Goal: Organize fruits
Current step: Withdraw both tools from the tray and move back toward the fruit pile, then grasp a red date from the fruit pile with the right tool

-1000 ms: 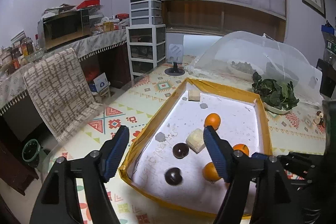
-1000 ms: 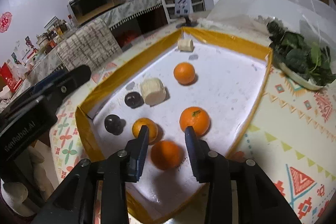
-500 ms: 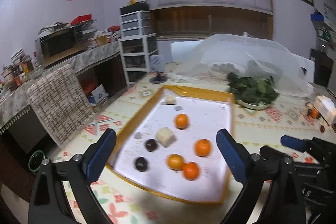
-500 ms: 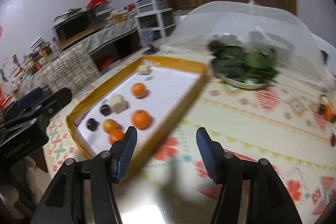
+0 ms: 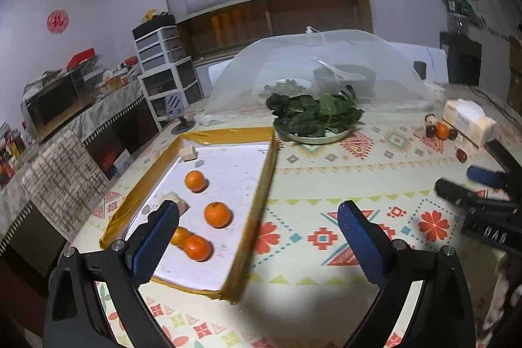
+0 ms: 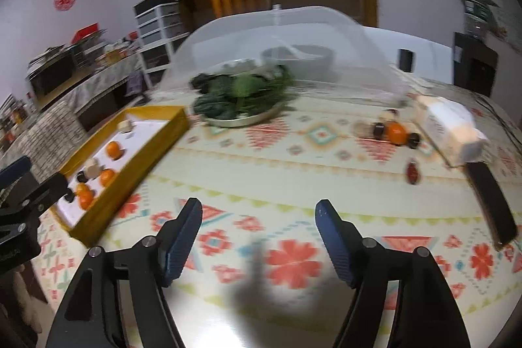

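Oranges sit in the yellow-rimmed white tray [image 5: 257, 194] at lower left now, four [image 5: 218, 214] released there. Both grippers have swung off it: left gripper [image 5: 257, 237] spread empty, right gripper [image 6: 259, 230] opening, empty, facing the loose orange [image 6: 396, 132] among dark fruits upper right.

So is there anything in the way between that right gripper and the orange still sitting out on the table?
Nothing visible. The right gripper, jaws opening and empty, faces bare tablecloth up to the loose orange. Small dark fruits flank the orange, and a white box lies beside it, not across the path.
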A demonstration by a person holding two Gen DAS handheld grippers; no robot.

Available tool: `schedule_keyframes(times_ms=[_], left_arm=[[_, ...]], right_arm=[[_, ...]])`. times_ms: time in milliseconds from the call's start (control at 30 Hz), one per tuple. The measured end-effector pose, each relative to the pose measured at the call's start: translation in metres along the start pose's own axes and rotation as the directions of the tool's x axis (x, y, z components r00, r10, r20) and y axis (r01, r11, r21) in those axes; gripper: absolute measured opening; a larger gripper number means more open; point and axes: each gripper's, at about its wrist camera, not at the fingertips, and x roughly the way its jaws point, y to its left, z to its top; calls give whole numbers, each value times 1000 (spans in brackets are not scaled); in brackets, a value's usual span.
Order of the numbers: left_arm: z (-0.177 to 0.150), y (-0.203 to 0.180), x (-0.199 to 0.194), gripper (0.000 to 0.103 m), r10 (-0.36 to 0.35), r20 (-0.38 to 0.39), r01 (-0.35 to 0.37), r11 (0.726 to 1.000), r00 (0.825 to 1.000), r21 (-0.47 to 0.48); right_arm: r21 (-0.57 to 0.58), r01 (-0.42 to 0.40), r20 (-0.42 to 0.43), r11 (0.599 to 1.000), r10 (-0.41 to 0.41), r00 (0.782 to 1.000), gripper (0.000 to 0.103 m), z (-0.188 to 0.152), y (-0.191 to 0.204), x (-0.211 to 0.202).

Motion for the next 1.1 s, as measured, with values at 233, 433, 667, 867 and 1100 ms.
schedule_keyframes(times_ms=[233,433,667,867,1100], left_arm=[[-3,-28,8,98,-57,-19,58,997,998,50],[2,-23,7,98,-222,23,223,974,975,-38],[-3,-40,45,98,-357,-102,352,934,928,-64],[2,-44,58,98,-383,-91,382,924,919,-36],[5,-45,68,98,-413,-90,411,911,906,-34]], right_arm=[[20,68,36,998,-69,997,94,4,-46,-10],[-6,181,108,983,-180,978,102,17,-84,-15],[50,163,-18,985,-162,987,85,48,-131,30],[183,104,-90,978,-88,992,63,86,-165,87],[216,182,-153,959,-151,977,63,112,-180,144]])
